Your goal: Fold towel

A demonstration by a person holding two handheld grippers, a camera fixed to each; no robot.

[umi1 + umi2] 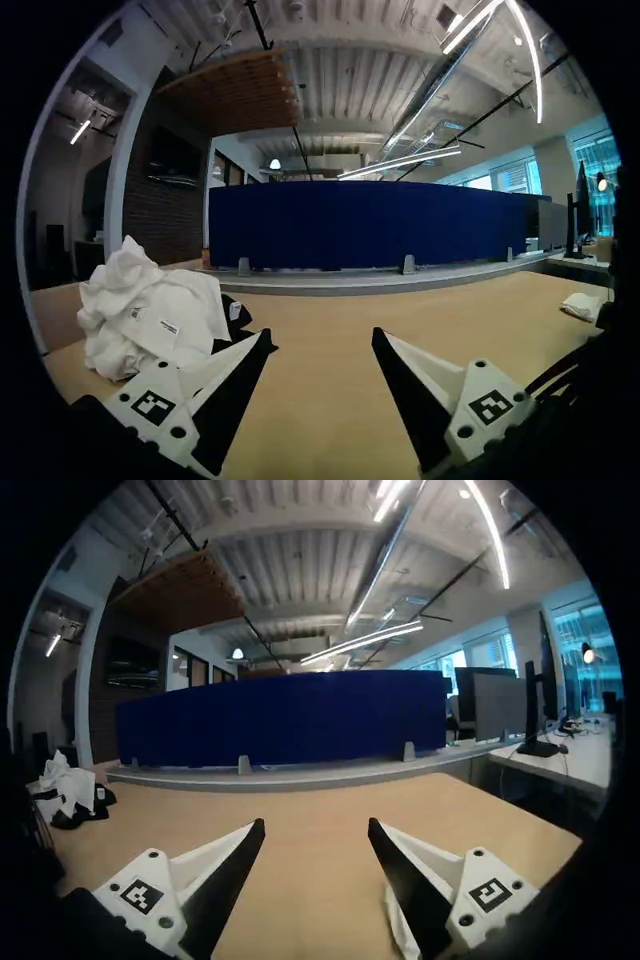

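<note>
A crumpled white towel [148, 308] with a label tag is heaped on the wooden table [336, 384], just left of and beyond my left gripper [320, 332], which is open with nothing between its fingers. Something black [237, 314] pokes out from under the heap. My right gripper [315, 822] is also open and holds nothing, low over the table [312, 864]. From there the same white heap [68, 788] lies far to the left. A small white cloth [396, 918] shows beneath the right gripper's right finger, and a small white cloth [582, 306] lies at the table's right side.
A blue partition [360, 224] on grey feet runs along the table's far edge. A neighbouring desk [560, 756] with monitors [496, 704] stands to the right, across a gap. A brick wall with a dark screen [172, 156] is at the left.
</note>
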